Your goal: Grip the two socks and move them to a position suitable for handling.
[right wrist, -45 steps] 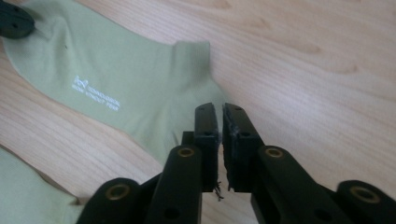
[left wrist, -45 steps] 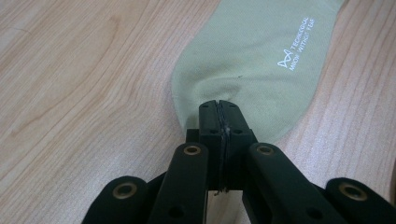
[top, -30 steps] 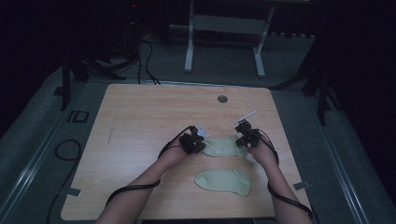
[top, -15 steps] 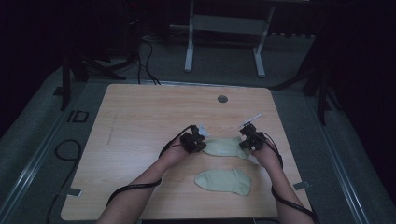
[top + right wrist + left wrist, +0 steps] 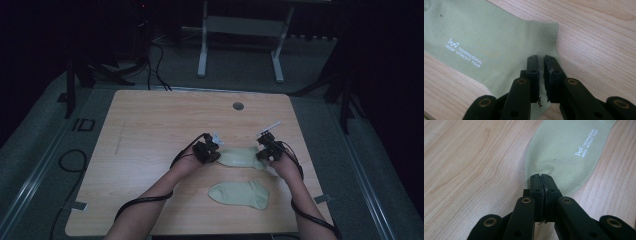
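Note:
A pale green sock (image 5: 242, 157) lies flat on the wooden table (image 5: 150, 130) between my two grippers. My left gripper (image 5: 214, 153) is shut on its toe end, and the fabric (image 5: 564, 152) puckers at the closed jaws (image 5: 541, 178). My right gripper (image 5: 264, 151) sits over the ribbed cuff (image 5: 549, 32). Its jaws (image 5: 541, 61) stand a narrow gap apart, and the sock (image 5: 494, 37) beneath them is smooth. White lettering is printed on the sole. A second matching sock (image 5: 240, 194) lies flat nearer the person.
A round grommet hole (image 5: 238, 106) sits near the table's far edge. Bare wood spreads to the left and behind the socks. Cables trail from both grippers along the forearms. A metal stand (image 5: 240, 45) is on the floor beyond the table.
My right gripper has come down and slightly right onto the sock's cuff. The left gripper has stayed on the toe end.

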`<control>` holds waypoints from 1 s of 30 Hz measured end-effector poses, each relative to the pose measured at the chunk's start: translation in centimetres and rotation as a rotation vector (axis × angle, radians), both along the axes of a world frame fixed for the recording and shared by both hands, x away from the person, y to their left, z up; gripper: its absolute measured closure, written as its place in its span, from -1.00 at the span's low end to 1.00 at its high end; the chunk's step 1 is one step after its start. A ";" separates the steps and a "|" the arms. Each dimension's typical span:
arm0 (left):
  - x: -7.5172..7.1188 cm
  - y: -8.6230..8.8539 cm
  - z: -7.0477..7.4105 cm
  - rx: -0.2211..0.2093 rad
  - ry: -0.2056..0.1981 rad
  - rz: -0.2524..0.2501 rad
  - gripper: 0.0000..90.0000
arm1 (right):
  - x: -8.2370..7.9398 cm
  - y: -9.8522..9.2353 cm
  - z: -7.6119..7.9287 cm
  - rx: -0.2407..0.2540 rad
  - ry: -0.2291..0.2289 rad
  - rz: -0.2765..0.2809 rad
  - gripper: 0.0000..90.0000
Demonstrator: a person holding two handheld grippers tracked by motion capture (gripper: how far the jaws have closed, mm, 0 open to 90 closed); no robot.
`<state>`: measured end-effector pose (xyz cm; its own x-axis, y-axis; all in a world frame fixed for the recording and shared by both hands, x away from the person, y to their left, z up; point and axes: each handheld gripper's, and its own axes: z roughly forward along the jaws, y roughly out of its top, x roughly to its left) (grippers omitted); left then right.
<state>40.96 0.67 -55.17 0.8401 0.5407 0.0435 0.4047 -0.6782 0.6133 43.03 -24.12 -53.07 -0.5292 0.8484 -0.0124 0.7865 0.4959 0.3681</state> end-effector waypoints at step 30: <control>-2.0 2.3 3.9 -0.054 0.119 0.054 0.16 | -2.8 0.6 3.9 0.115 -0.034 0.082 -0.16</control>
<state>38.94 2.99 -51.25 0.8071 0.5842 -0.0853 0.5119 -0.6206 0.5940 40.25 -23.57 -49.15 -0.5981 0.7989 0.0637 0.7309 0.5111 0.4522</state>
